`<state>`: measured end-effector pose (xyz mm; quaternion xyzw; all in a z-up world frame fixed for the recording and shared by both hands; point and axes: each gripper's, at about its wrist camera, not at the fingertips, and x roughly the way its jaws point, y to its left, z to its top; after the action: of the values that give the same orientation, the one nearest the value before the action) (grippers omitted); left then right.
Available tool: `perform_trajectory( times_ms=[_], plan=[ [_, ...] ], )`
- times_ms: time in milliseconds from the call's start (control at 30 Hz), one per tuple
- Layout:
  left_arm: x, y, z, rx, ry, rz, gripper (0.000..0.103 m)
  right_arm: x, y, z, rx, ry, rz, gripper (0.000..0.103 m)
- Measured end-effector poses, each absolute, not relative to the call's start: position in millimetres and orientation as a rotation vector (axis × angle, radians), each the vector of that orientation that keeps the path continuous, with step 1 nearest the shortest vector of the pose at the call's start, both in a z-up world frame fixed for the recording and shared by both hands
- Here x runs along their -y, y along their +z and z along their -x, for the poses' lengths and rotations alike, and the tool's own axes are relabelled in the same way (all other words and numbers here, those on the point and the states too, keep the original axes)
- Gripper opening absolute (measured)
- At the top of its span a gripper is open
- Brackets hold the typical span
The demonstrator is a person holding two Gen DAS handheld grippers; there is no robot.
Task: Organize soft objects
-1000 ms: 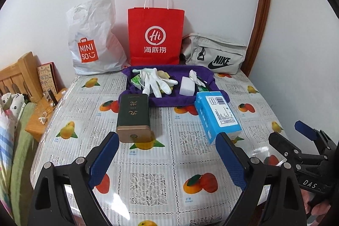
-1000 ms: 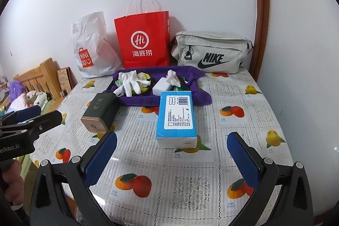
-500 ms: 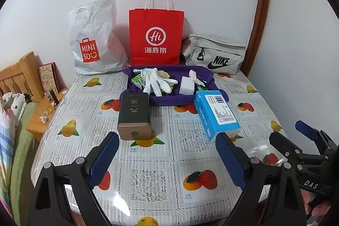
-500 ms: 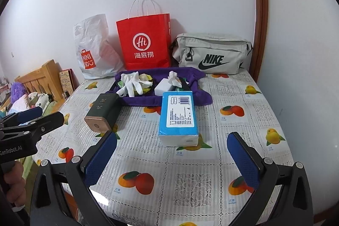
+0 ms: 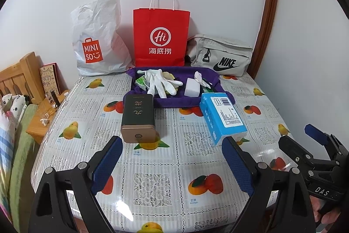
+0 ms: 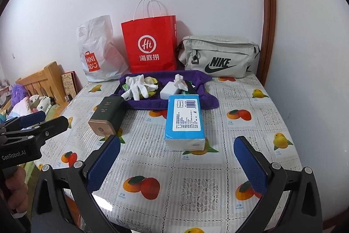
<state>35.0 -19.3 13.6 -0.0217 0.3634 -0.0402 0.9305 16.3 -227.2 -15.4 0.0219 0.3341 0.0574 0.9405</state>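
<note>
Flanking tissue pack (image 6: 185,121) (bare tablecloth (image 6: 196,187) around)

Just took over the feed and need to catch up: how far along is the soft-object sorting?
Done: nothing visibly sorted. White gloves, a white sponge block and crumpled tissue lie loose on the purple cloth.
In hand: nothing. The left tool and right tool are open and empty above the table.
Left: apparently everything, including the blue tissue pack nearest the right tool.
</note>
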Motion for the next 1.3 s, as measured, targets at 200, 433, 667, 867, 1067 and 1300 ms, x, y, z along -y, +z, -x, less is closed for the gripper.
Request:
perform_trajectory(
  times_ms=[200,433,667,867,1067,1300],
  plan=[
    [19.2,13.7,-35.1,-0.744,-0.081,0.045,0.092,227.2,-11.9,-15.1,-0.676,0.12,-0.047,0.102],
    [19.4,14.6,-33.2,-0.745,-0.081,0.045,0.092,229.8,-9.9,-15.2,-0.672,0.118,-0.046,0.102],
    [19.6,14.3,-33.1,-0.747,-0.08,0.043,0.092,229.5,-10.5,-15.0,-0.673,0.118,-0.045,0.102],
    [19.9,13.8,-34.0,-0.745,-0.078,0.044,0.092,229.3,-10.5,-14.9,-0.673,0.118,-0.045,0.102],
    [20.0,13.7,-34.1,-0.745,-0.081,0.043,0.092,229.0,-10.5,-14.7,-0.673,0.118,-0.043,0.102],
    [21.4,13.5,-33.7,-0.746,-0.081,0.043,0.092,227.6,-10.4,-15.0,-0.674,0.12,-0.042,0.102]
  ],
)
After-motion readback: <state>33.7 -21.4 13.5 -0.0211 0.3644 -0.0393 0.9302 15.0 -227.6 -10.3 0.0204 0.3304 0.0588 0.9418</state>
